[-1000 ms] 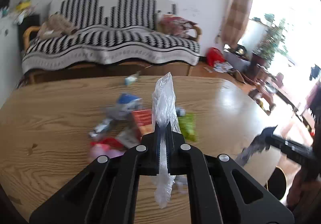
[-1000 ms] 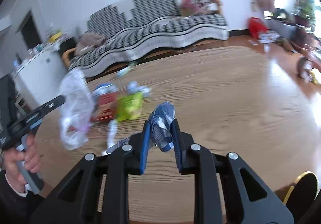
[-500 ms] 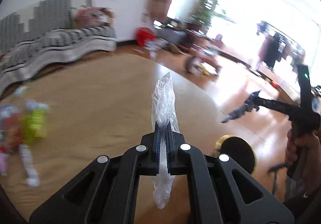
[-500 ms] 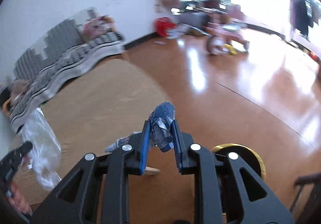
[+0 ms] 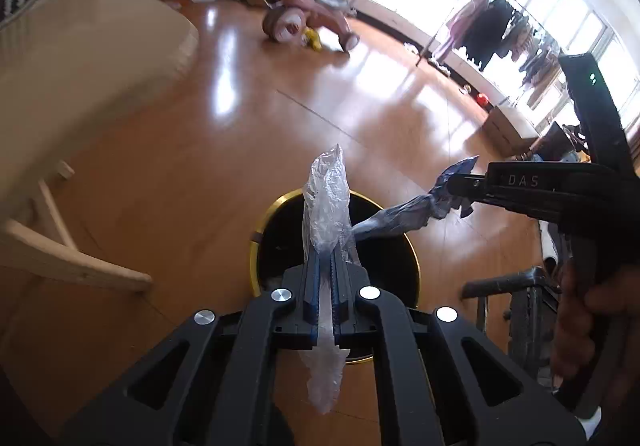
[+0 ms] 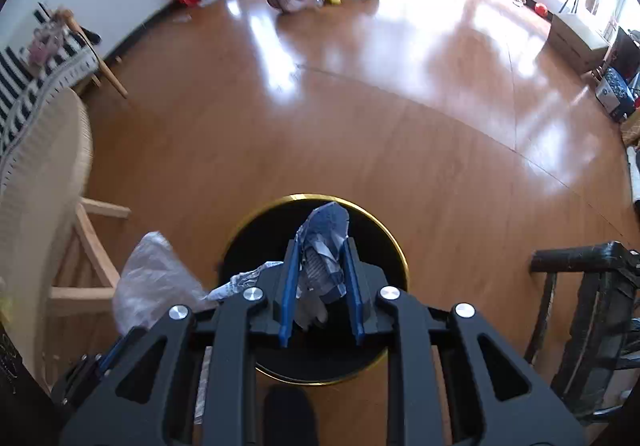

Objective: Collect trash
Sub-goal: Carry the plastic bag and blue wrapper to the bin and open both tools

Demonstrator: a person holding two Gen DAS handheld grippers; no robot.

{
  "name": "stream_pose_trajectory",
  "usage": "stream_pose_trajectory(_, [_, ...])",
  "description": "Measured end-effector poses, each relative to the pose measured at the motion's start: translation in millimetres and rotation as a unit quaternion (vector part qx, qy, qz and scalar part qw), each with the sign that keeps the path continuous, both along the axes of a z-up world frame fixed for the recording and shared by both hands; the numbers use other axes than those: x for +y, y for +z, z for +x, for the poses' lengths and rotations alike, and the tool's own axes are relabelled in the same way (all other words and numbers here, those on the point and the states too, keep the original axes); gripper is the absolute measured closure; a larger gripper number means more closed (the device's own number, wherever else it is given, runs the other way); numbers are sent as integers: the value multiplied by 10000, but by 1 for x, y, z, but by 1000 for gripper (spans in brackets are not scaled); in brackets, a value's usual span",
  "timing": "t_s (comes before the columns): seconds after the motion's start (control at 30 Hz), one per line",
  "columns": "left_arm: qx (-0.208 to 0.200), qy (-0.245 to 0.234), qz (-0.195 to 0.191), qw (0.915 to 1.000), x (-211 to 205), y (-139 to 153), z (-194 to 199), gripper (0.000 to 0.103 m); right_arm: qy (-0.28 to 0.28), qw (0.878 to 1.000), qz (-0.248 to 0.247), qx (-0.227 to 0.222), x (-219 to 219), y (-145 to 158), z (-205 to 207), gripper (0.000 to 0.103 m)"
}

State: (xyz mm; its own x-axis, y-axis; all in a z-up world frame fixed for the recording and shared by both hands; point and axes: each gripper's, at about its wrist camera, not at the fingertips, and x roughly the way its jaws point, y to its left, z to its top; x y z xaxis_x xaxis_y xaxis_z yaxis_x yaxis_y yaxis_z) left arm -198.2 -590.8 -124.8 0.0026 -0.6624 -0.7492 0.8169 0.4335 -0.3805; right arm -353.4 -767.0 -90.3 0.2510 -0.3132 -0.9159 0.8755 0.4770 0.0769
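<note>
**Both grippers carry trash above the bin**

The left gripper (image 5: 325, 266) is clamped tight on a clear plastic wrapper (image 5: 326, 202), which sticks up past its fingertips over the near rim of the black, gold-rimmed trash bin (image 6: 394, 246) on the wooden floor (image 6: 360, 118). The right gripper (image 6: 320, 266) pinches a crumpled blue-grey wrapper (image 6: 324, 234) above the bin's opening. The pale table (image 5: 80, 66) stands at the left, well apart

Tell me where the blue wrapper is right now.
The blue wrapper is pinched in the right gripper, hanging above the open gold-rimmed bin on the floor; in the left wrist view it sits right of the clear plastic bag.
</note>
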Motion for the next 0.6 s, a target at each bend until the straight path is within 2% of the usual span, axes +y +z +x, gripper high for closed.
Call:
stream_pose_trajectory(0.37, [263,-113,89,9996,-27,-17,1,98,-79,9997,-18,247,-3,-7,5,79])
stream_pose_trajectory(0.43, [257,-191,97,9994,-30,-19,-1,98,-91,9995,-7,304,0,-7,9,52])
stream_pose_trajectory(0.47, [215,-243,121,9994,-31,-19,-3,95,-99,9995,-23,290,0,-5,9,27])
stream_pose_trajectory(0.5, [191,-286,151,9993,-33,-19,-4,88,-107,9996,-70,252,1,-3,9,21])
stream_pose_trajectory(0.53, [180,-314,183,9992,-34,-20,-5,64,-98,9996,-140,218,2,0,10,21])
stream_pose_trajectory(0.57, [175,-288,185,9993,-35,-20,-7,33,-92,9996,-177,205,2,2,10,21])
stream_pose_trajectory(0.6, [153,-198,152,9996,-33,-19,-7,26,-91,9996,-192,191,3,3,10,21])
